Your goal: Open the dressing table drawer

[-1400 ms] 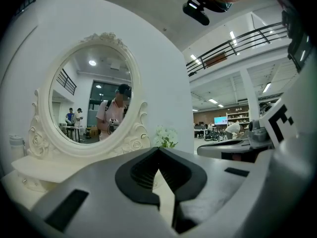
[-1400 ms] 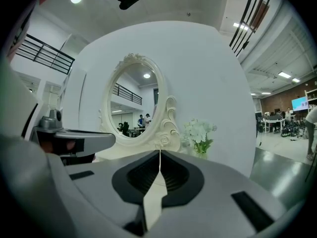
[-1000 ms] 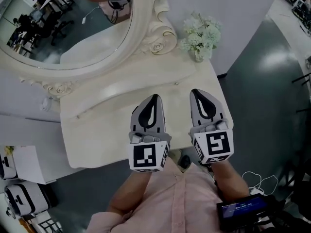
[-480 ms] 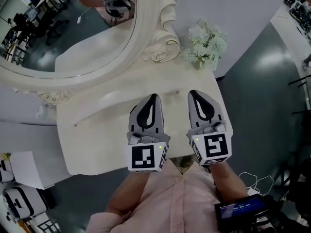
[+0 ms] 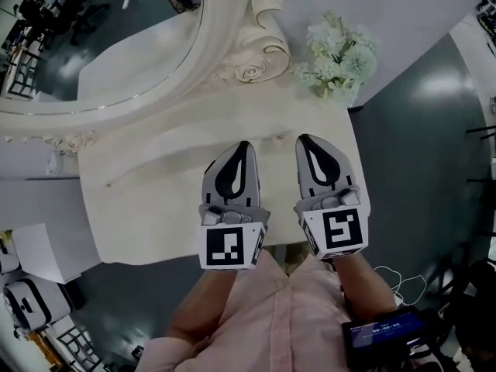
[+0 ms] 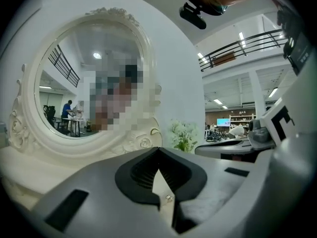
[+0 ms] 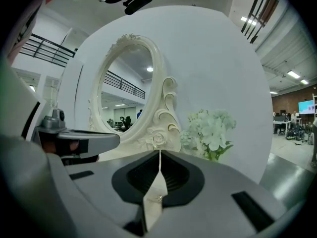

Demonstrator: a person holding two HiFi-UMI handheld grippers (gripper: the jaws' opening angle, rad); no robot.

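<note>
The cream dressing table (image 5: 147,208) fills the head view, with its oval mirror (image 5: 101,45) at the back left. Its top hides the front, so no drawer face shows there. Two small knobs (image 5: 281,136) sit on the low raised tier at the back of the top. My left gripper (image 5: 242,144) (image 6: 158,148) and right gripper (image 5: 303,139) (image 7: 159,151) hover side by side over the right half of the top, pointing at the mirror. The jaws of both are shut with nothing held.
A bunch of white flowers (image 5: 339,56) (image 7: 210,130) stands at the table's back right corner. Grey floor lies to the right. Cases (image 5: 27,308) and a white box (image 5: 43,250) are at the lower left, and a screen device with cables (image 5: 384,333) is at the lower right.
Both grippers have edged slightly forward over the table top, still side by side and shut. The head camera has shifted, so the mirror sits further up and left.
</note>
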